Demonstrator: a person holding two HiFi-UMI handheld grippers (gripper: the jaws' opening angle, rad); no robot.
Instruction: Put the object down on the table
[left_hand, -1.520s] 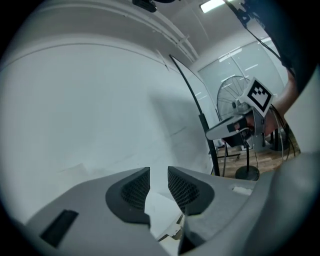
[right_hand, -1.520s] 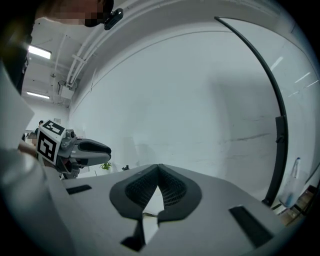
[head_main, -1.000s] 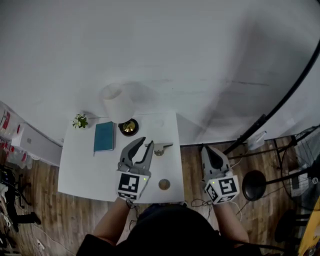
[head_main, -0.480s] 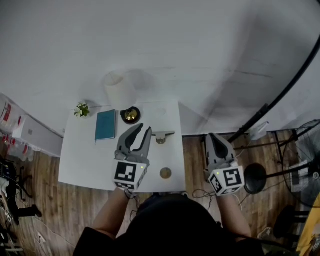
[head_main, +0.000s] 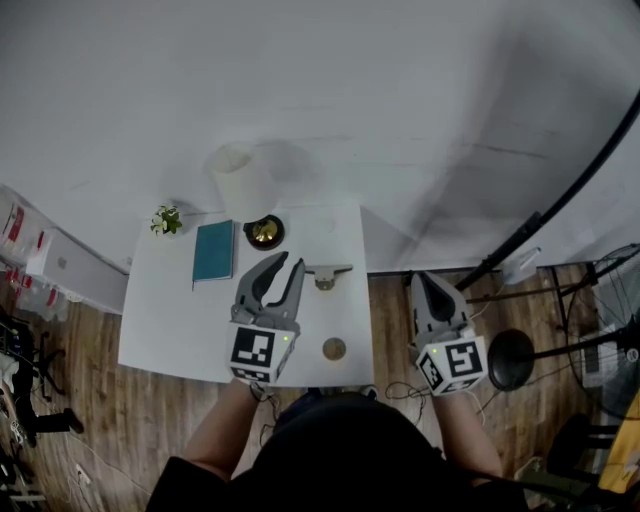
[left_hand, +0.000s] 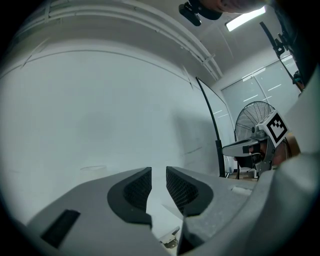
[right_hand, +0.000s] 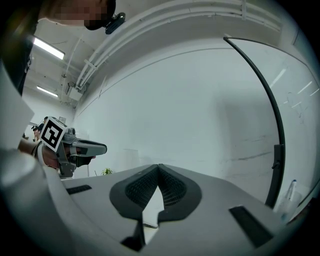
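A small grey metal object (head_main: 326, 275) lies flat on the white table (head_main: 170, 320), near its right edge. It also shows low between the jaws in the left gripper view as the grey metal object (left_hand: 170, 242). My left gripper (head_main: 290, 262) hovers over the table just left of it, open, with nothing between its pads (left_hand: 138, 188). My right gripper (head_main: 420, 287) hangs off the table's right side above the wooden floor, shut and empty, its pads (right_hand: 144, 186) meeting at the tip.
On the table are a teal book (head_main: 212, 252), a black bowl with gold inside (head_main: 264, 233), a small plant (head_main: 166, 220), a white lamp shade (head_main: 238, 181) and a round brown disc (head_main: 334, 349). A black stand (head_main: 520, 240) and a stool (head_main: 508, 365) are at the right.
The view has shifted slightly. Both grippers keep nearly the same places relative to the table; the grey object stays where it lay.
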